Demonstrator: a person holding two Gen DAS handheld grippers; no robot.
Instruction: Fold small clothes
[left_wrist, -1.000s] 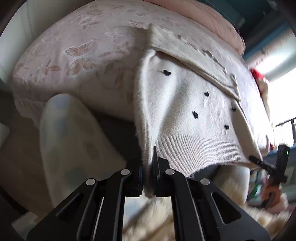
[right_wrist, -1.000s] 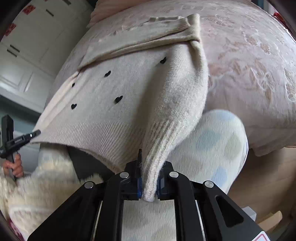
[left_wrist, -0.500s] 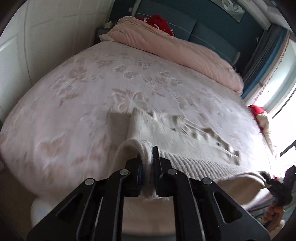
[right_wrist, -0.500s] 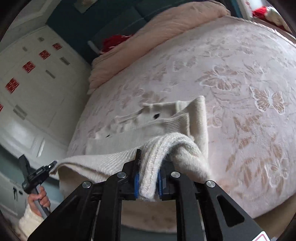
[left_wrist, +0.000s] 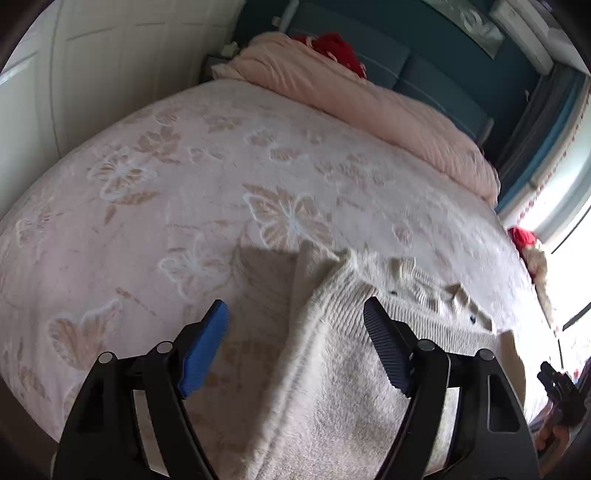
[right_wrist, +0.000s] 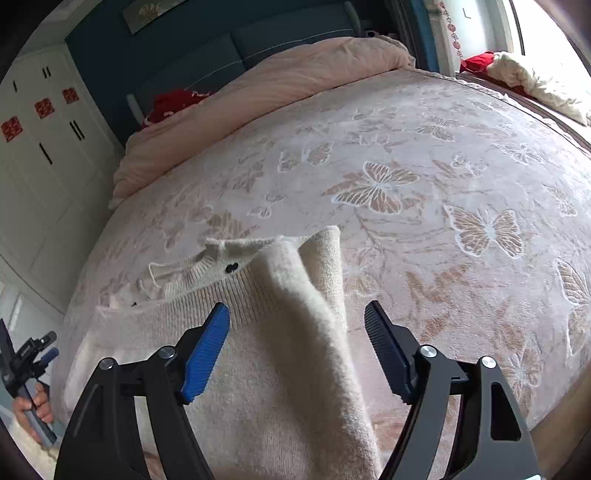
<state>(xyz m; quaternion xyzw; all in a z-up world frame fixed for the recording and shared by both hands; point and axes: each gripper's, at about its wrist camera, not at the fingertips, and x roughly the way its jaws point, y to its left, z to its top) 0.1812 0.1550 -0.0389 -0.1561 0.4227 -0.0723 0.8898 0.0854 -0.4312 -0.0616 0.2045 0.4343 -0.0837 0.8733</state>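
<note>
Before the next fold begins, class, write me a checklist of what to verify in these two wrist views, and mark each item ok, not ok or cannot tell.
1. Left tongs open and free of cloth: ok.
2. Right tongs open and free of cloth: ok.
3. Cream knitted sweater with small black hearts resting on the pink butterfly-patterned bedspread: ok.
4. Ribbed hem folded up toward the collar: ok.
5. Folded edges lying flat: not ok, the right corner is bunched.
6. Near edge fully on the bed: cannot tell.
</note>
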